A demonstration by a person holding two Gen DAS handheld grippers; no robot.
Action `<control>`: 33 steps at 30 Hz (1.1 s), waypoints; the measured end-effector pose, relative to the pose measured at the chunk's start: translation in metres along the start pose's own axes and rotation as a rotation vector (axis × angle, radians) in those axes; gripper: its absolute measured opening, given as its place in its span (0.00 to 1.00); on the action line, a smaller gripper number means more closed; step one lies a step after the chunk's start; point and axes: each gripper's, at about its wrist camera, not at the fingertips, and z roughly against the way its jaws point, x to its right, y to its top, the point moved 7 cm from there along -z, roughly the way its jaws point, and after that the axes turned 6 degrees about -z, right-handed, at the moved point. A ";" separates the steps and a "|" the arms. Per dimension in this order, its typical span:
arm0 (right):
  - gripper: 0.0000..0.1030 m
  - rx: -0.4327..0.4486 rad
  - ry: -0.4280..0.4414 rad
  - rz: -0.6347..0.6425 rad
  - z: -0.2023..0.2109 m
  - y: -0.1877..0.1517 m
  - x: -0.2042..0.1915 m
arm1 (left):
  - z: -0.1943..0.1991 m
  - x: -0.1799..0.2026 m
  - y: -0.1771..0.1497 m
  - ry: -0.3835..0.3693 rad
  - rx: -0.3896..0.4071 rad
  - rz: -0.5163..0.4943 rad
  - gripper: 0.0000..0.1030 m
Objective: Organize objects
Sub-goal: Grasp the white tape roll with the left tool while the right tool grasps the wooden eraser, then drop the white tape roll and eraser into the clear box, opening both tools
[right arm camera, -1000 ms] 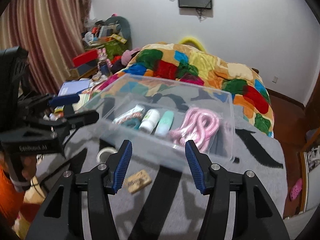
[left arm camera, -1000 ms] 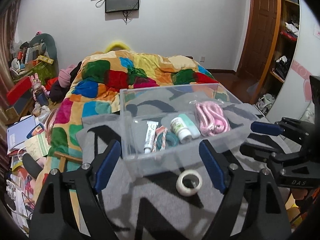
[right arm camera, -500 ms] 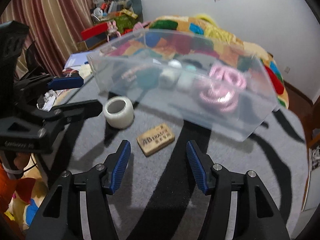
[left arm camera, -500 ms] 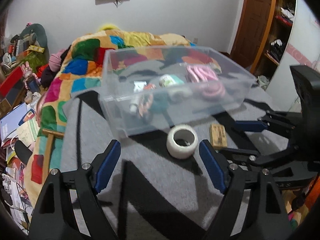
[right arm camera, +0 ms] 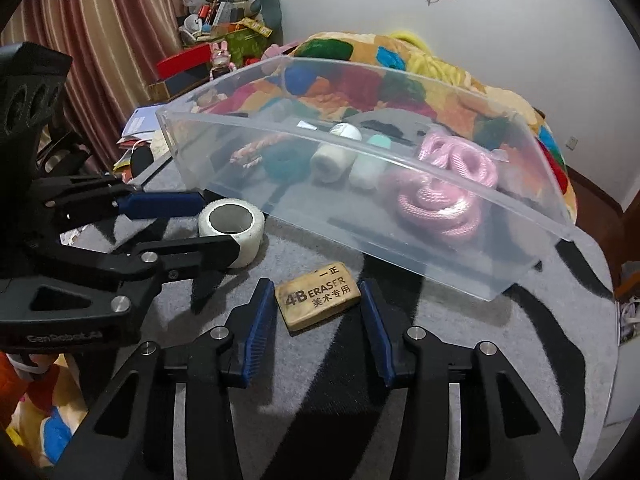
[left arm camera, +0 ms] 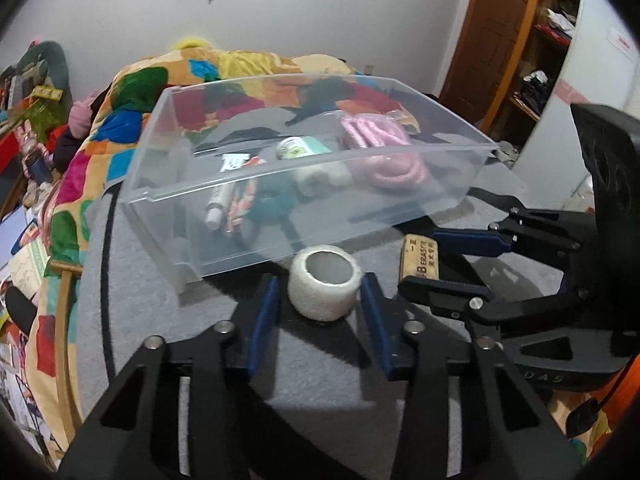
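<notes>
A white tape roll [left arm camera: 324, 287] stands on the grey mat, between the fingers of my left gripper [left arm camera: 322, 300]; the jaws are open and close around it. It also shows in the right wrist view [right arm camera: 232, 231]. A tan 4B eraser [right arm camera: 318, 295] lies flat between the open fingers of my right gripper [right arm camera: 318, 320], and shows in the left wrist view [left arm camera: 419, 258]. Behind both stands a clear plastic bin [left arm camera: 160, 196] holding a pink rope [right arm camera: 440, 196], small bottles [right arm camera: 334, 160], a teal ring and a tube.
The grey and black patterned mat [right arm camera: 520, 340] covers the surface. A bed with a colourful quilt [left arm camera: 132, 92] lies behind the bin. Clutter is piled at the left [left arm camera: 28, 92]. A wooden door and shelves [left arm camera: 532, 40] stand at the right.
Both grippers have dropped and moved forward. The left one has narrowed around the tape roll, and the right one now straddles the eraser. The bin stays in place.
</notes>
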 end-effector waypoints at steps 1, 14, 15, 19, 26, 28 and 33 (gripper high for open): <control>0.39 0.007 -0.003 -0.006 0.003 0.000 0.002 | 0.000 0.002 0.000 0.004 0.001 -0.012 0.36; 0.39 0.102 0.003 -0.102 0.045 0.004 0.031 | 0.013 0.009 0.006 0.050 0.041 -0.047 0.35; 0.39 0.113 0.004 -0.107 0.048 0.007 0.032 | 0.018 0.010 0.008 0.053 0.053 -0.051 0.35; 0.39 0.159 0.002 -0.123 0.060 0.023 0.035 | 0.043 0.011 0.022 0.069 0.120 -0.064 0.35; 0.40 0.215 -0.028 -0.156 0.065 0.058 0.040 | 0.058 -0.009 0.058 0.065 0.201 0.001 0.35; 0.40 0.222 -0.039 -0.167 0.063 0.067 0.043 | 0.051 -0.017 0.064 0.056 0.195 0.030 0.35; 0.40 0.205 -0.066 -0.180 0.044 0.086 0.045 | 0.027 -0.032 0.072 0.035 0.153 0.072 0.35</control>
